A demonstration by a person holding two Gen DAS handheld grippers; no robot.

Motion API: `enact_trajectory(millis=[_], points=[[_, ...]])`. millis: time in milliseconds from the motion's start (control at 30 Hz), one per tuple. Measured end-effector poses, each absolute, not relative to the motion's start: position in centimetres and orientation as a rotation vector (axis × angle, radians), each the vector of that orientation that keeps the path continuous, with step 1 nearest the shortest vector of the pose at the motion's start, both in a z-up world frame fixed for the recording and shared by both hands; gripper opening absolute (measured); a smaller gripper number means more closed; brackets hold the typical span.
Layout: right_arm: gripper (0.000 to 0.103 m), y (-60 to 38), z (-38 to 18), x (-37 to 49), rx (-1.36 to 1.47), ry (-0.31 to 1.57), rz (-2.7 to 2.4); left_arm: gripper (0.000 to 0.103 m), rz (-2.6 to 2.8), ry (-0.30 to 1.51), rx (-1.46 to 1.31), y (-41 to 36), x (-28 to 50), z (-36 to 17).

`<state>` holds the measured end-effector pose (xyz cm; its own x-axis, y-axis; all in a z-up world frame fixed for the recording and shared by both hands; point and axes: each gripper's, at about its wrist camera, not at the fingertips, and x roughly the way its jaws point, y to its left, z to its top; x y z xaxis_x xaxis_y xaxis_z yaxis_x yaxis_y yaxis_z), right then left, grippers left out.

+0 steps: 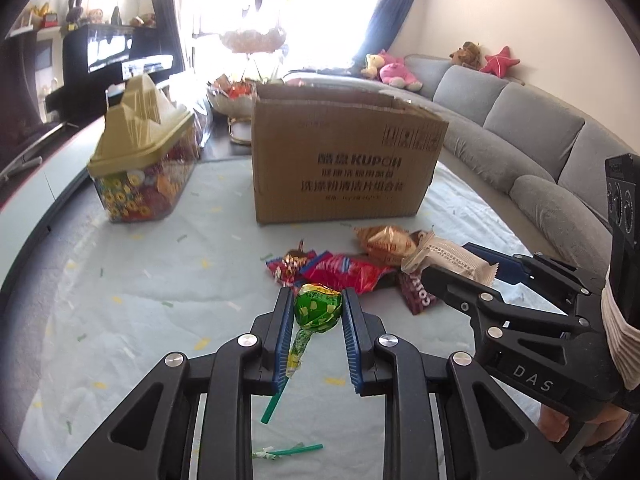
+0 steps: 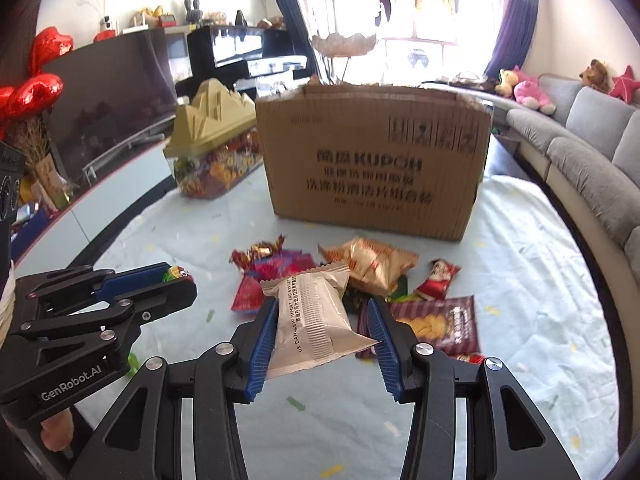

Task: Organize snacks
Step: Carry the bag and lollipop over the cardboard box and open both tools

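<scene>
My left gripper [image 1: 317, 310] is shut on a green-wrapped lollipop [image 1: 318, 306] whose green stick hangs down between the fingers. It also shows in the right wrist view [image 2: 176, 276] at the left. My right gripper [image 2: 322, 322] is shut on a silver-white snack packet [image 2: 310, 320], held above the table; the packet also shows in the left wrist view [image 1: 448, 258]. A pile of snack packets [image 2: 372, 268] lies on the pale tablecloth in front of an open cardboard box [image 2: 372, 164].
A clear candy jar with a gold mountain-shaped lid [image 1: 142, 160] stands left of the box. A loose green stick [image 1: 294, 450] lies near the table's front. A grey sofa [image 1: 532, 128] curves along the right. A dark TV cabinet [image 2: 120, 92] is at the left.
</scene>
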<state>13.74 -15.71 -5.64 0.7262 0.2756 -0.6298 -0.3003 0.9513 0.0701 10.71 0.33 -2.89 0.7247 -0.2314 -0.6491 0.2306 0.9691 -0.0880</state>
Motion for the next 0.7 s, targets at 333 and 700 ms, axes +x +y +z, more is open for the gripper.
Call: enact_trajectory(millis=[333, 700], points=[[0.047, -16.4, -1.1, 14.0, -0.019, 0.566, 0.298, 0.025, -0.254, 0.614, -0.017, 0.1, 12.3, 1.8], [0.047, -17.1, 3.1, 17.6, 0.002, 0.489, 0.278, 0.025, -0.273, 0.561, -0.011, -0.3, 16.4, 6.1]])
